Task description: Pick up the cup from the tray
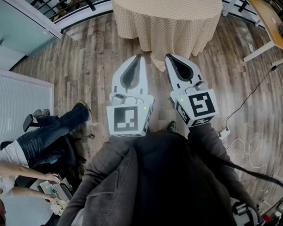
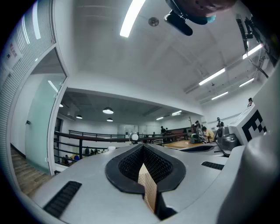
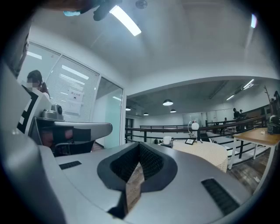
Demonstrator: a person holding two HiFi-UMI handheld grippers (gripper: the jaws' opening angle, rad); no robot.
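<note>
A small white cup (image 3: 166, 140) stands far off on a round table (image 3: 205, 151) covered with a beige cloth; it also shows as a pale speck, the cup (image 2: 110, 148). I cannot make out a tray under it. In the head view only the table's near side (image 1: 166, 16) shows, and the cup is cut off. My left gripper (image 1: 138, 56) and right gripper (image 1: 168, 56) are held side by side, level, pointing at the table, well short of it. Both sets of jaws are together with nothing between them; the left gripper (image 2: 141, 145) and right gripper (image 3: 140, 145) show only a sliver of cloth and floor through the slit.
A white globe lamp (image 3: 194, 126) and a small picture frame (image 3: 190, 141) share the table. A seated person (image 1: 45, 132) is at the left by a glass wall. A wooden desk (image 1: 268, 13) and floor cables (image 1: 252, 97) lie at the right. A railing (image 3: 148, 129) runs behind.
</note>
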